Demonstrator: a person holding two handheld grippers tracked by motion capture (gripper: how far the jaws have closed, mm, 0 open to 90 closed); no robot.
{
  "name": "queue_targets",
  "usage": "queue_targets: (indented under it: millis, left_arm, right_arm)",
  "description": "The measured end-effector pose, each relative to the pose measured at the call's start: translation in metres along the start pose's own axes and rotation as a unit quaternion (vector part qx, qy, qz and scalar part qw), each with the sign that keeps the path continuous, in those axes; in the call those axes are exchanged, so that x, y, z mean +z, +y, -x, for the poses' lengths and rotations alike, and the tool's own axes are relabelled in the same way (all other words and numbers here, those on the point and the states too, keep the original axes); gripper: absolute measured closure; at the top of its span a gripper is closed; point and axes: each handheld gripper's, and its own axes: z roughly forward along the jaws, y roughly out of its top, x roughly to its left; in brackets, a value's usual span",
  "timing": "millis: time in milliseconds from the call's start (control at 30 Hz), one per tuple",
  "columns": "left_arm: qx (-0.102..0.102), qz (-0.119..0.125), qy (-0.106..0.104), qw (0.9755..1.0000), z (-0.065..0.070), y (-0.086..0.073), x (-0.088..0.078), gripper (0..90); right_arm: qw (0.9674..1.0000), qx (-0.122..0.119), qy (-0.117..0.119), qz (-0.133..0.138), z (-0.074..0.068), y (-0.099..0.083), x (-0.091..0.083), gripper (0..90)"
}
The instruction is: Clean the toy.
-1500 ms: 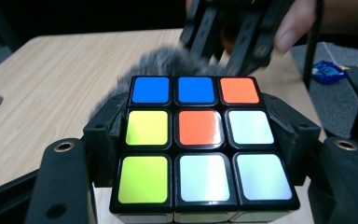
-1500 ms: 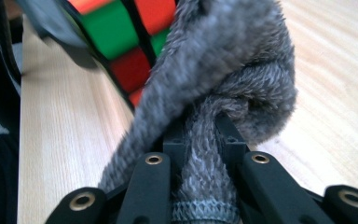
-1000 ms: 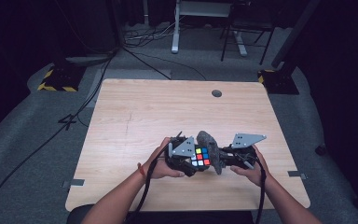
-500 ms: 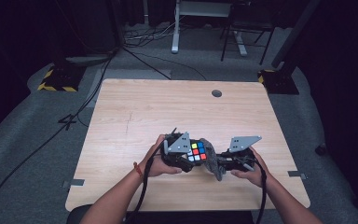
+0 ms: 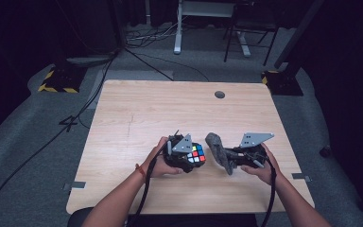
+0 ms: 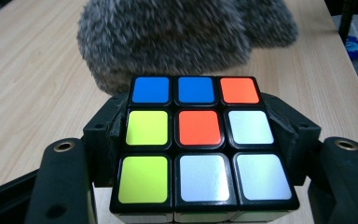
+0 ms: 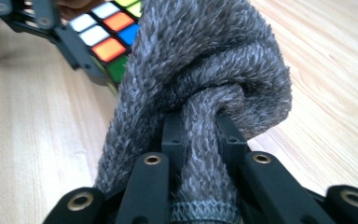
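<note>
My left gripper [image 5: 188,160] is shut on a Rubik's cube [image 5: 196,154] just above the table's near middle. In the left gripper view the black jaws press the cube [image 6: 198,135] from both sides, its top face showing blue, orange, yellow-green and white tiles. My right gripper [image 5: 232,161] is shut on a bunched grey fuzzy cloth [image 5: 217,150], which stands just right of the cube with a small gap between them. In the right gripper view the cloth [image 7: 205,70] bulges out past the jaws, with the cube [image 7: 107,32] behind it at the upper left.
The wooden table [image 5: 170,109] has a round cable hole [image 5: 220,94] near its far edge. Behind the table stand a desk frame [image 5: 177,28] and a chair [image 5: 250,33], with cables on the grey floor.
The left gripper has drawn the cube a little to the left and down, away from the cloth that it was pressed against. The right gripper and cloth have hardly moved.
</note>
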Motion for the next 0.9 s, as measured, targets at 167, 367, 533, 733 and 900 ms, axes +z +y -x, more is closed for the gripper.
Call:
queue_targets:
  millis: [167, 367, 533, 733, 900]
  left_arm:
    - [-0.015, -0.008, 0.002, 0.9999, -0.011, -0.012, 0.001, 33.6]
    - [-0.026, -0.014, -0.007, 0.9996, -0.013, -0.016, 0.005, 33.6]
    - [-0.021, -0.022, -0.012, 0.9995, -0.011, -0.018, 0.012, 33.6]
    - [-0.026, -0.028, -0.026, 0.999, -0.015, -0.024, 0.017, 33.6]
    - [-0.033, -0.019, -0.031, 0.9988, -0.016, -0.027, 0.016, 33.6]
  right_arm:
    - [0.9995, 0.019, -0.022, -0.006, 0.019, -0.003, -0.009, 77.3]
    - [0.9963, 0.004, -0.063, -0.059, 0.024, -0.018, -0.006, 77.0]
    - [0.9961, -0.001, -0.063, -0.062, 0.023, -0.026, -0.001, 76.5]
    - [0.9955, -0.002, -0.059, -0.074, 0.023, -0.037, 0.0, 75.2]
    - [0.9953, -0.009, -0.053, -0.081, 0.02, -0.043, 0.001, 74.8]
